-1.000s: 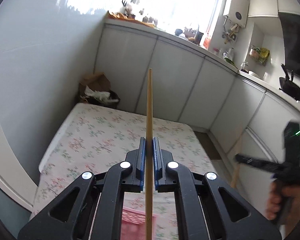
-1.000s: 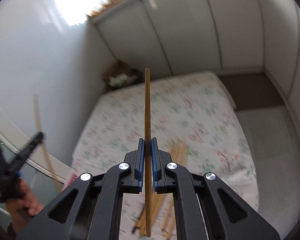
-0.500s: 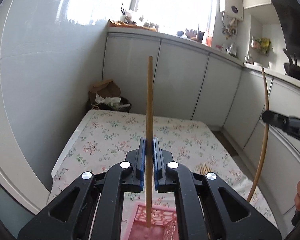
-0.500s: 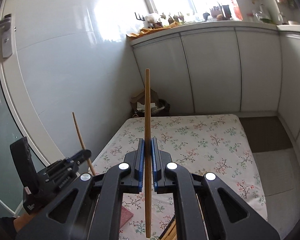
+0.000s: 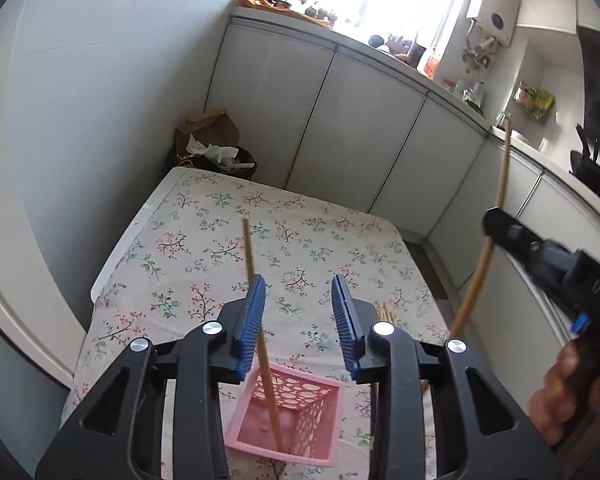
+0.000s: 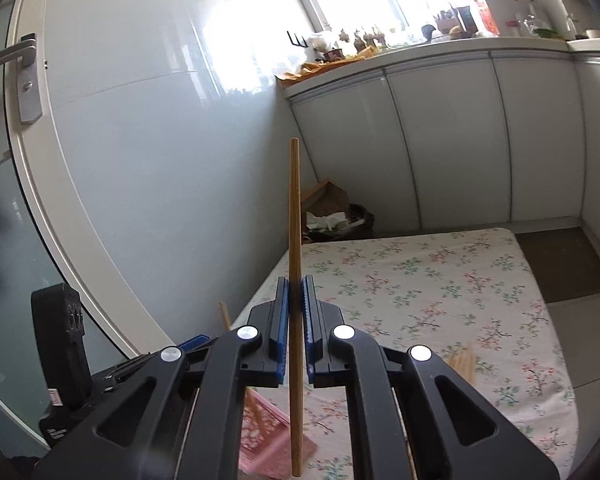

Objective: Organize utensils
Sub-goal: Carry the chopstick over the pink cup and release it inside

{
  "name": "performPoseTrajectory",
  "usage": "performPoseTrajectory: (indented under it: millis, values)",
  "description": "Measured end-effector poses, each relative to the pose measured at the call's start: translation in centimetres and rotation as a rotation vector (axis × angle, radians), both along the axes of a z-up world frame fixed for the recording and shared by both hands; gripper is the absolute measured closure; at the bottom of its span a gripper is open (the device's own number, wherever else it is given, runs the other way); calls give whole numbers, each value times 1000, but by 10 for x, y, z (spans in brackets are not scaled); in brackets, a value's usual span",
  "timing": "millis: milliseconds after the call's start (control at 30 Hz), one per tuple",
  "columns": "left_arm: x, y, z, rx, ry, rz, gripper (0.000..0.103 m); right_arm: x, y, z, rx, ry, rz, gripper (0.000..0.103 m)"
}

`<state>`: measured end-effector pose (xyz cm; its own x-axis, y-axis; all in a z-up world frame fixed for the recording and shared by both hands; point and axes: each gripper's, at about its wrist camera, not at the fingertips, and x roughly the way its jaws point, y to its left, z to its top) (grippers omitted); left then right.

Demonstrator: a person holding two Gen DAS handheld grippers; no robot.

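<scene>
In the left wrist view, the left gripper (image 5: pixel 299 298) had its fingers spread apart; one chopstick (image 5: pixel 265 354) stood leaning in the single pink basket (image 5: pixel 322 428) on the floral table (image 5: pixel 220 240). In the right wrist view, the right gripper (image 6: pixel 296 312) was clamped on a second chopstick (image 6: pixel 295 240), held upright. A bundle of loose chopsticks (image 6: pixel 465 362) lay on the cloth; their count was unclear.

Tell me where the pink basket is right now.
In the left wrist view the pink basket sits low at centre on the floral tablecloth, below the open left gripper, with one chopstick standing in it.
</scene>
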<state>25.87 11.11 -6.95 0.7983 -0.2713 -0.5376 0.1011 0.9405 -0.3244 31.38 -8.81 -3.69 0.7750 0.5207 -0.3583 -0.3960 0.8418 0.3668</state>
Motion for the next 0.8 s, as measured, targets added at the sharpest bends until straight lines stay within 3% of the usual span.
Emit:
performPoseTrajectory:
  millis: [67,200,233,400,500,633,800]
  values:
    - [-5,5,10,-10,1,12,64,-1,12,2,-5,-23,9,96]
    - [-20,21,32,-41,3,70,32,2,35,-1,-14,-50,33,96]
    - [-23,24,35,-45,5,83,29,3,41,-3,-15,-52,40,96]
    - [-24,31,30,-3,80,153,21,7,77,-19,-87,-58,85,96]
    - [-18,35,21,25,137,189,19,10,88,-38,-141,1,109,96]
    - [-19,50,19,-11,160,234,16,13,88,-51,-165,71,138,92]
    - [-22,49,24,18,150,241,16,7,74,-34,-127,75,159,69]
